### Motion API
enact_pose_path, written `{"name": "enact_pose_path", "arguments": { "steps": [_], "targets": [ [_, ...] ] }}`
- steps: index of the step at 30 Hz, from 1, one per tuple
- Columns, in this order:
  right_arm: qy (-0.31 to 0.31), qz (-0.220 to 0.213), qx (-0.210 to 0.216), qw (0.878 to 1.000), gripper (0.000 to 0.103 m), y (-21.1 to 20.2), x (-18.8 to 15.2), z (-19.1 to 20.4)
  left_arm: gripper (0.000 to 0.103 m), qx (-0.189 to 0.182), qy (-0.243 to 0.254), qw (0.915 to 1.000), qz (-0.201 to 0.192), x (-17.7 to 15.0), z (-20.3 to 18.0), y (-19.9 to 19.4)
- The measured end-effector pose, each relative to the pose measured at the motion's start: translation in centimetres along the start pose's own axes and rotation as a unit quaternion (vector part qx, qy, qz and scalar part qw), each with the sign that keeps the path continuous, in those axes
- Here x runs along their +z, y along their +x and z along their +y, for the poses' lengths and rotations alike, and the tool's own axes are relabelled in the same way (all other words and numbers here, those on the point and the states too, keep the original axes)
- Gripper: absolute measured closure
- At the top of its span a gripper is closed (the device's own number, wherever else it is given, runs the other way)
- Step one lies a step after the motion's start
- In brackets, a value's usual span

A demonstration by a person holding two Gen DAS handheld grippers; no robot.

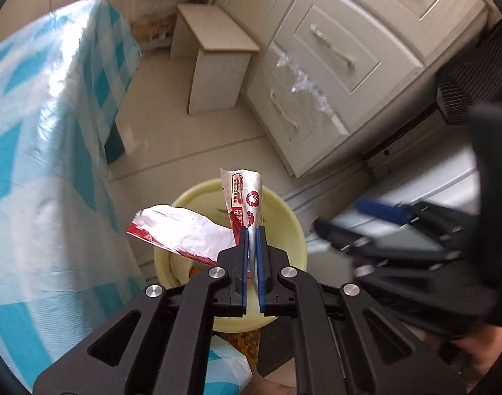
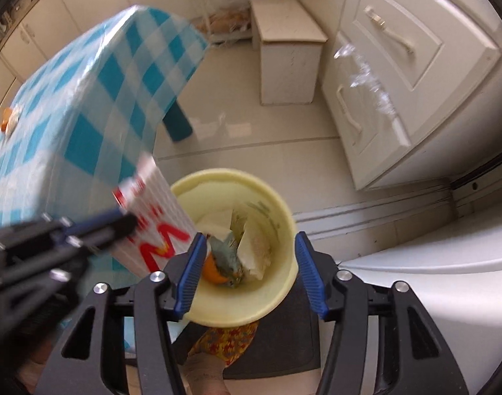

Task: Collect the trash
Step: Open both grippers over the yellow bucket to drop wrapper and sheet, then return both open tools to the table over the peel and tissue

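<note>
Item: red-and-white foil snack wrapper (image 1: 241, 197), pinched in the closed left gripper (image 1: 251, 240), long axis running forward out past the fingertips. Destination: yellow waste bin (image 1: 284, 207), directly beyond and below that claw, mouth up, already holding scraps. Right gripper (image 2: 249, 260): jaws apart, nothing between the pads, poised over the bin mouth. Nearer hand for the drop, by judgement: left.
</note>
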State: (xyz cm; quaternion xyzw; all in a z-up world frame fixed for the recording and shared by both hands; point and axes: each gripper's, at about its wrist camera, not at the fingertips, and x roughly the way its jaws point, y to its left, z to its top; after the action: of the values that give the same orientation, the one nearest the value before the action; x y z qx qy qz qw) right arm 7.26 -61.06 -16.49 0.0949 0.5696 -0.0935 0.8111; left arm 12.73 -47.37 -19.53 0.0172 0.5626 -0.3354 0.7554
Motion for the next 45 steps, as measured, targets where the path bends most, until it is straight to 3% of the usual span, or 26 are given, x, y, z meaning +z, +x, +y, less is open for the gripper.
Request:
{"name": "enact_pose_path", "arguments": {
  "steps": [1, 3, 5, 7, 12, 17, 22, 27, 33, 36, 38, 41, 45],
  "targets": [
    [0.005, -0.013, 0.001, 1.000, 0.047, -0.7, 0.3, -0.2, 0.098, -0.013, -0.001, 0.9999, 0.003, 0.0, -0.1, 0.2],
    [0.014, -0.033, 0.008, 0.999, 0.046, -1.7, 0.7, -0.3, 0.088, -0.005, 0.009, 0.9999, 0.003, 0.1, -0.4, 0.4],
    [0.022, -0.054, 0.015, 0.998, 0.045, -2.7, 1.2, -0.5, 0.074, -0.008, 0.009, 0.9999, 0.005, 0.0, -0.4, 0.5],
    [0.030, -0.069, 0.024, 0.997, 0.045, -3.7, 1.6, -0.5, 0.070, -0.013, 0.005, 0.9999, 0.008, 0.0, -0.2, 0.4],
    [0.054, -0.100, 0.047, 0.992, 0.044, -5.6, 3.0, -0.7, 0.064, -0.016, -0.008, 0.9998, 0.005, 0.3, 0.6, -1.2],
    [0.081, -0.145, 0.087, 0.982, 0.042, -7.8, 4.2, 0.0, 0.056, 0.001, 0.003, 0.9996, -0.028, 0.3, 1.9, -5.3],
    [0.080, -0.171, 0.130, 0.973, 0.039, -9.0, 5.6, 2.6, 0.051, 0.039, -0.041, 0.9947, -0.086, 1.6, 7.6, -11.4],
    [0.046, -0.166, 0.169, 0.970, 0.039, -8.7, 7.2, 8.2, 0.046, 0.096, -0.146, 0.9729, -0.152, 3.0, 17.6, -18.9],
    [-0.034, -0.134, 0.209, 0.968, 0.039, -6.7, 8.8, 18.5, 0.046, 0.187, -0.296, 0.9179, -0.186, 2.0, 31.4, -25.8],
    [-0.078, -0.128, 0.219, 0.964, 0.039, -6.0, 9.3, 23.9, 0.045, 0.228, -0.324, 0.9004, -0.179, 1.9, 37.0, -26.8],
    [-0.103, -0.124, 0.221, 0.962, 0.039, -5.5, 9.5, 27.2, 0.045, 0.225, -0.341, 0.8965, -0.172, 1.8, 39.9, -26.9],
    [-0.132, -0.122, 0.220, 0.959, 0.039, -4.4, 9.8, 31.4, 0.045, 0.233, -0.335, 0.8980, -0.164, 2.3, 42.4, -26.8],
    [-0.149, -0.117, 0.225, 0.956, 0.039, -2.9, 9.9, 34.7, 0.043, 0.225, -0.305, 0.9122, -0.155, 3.6, 44.2, -26.0]
  ]
}}
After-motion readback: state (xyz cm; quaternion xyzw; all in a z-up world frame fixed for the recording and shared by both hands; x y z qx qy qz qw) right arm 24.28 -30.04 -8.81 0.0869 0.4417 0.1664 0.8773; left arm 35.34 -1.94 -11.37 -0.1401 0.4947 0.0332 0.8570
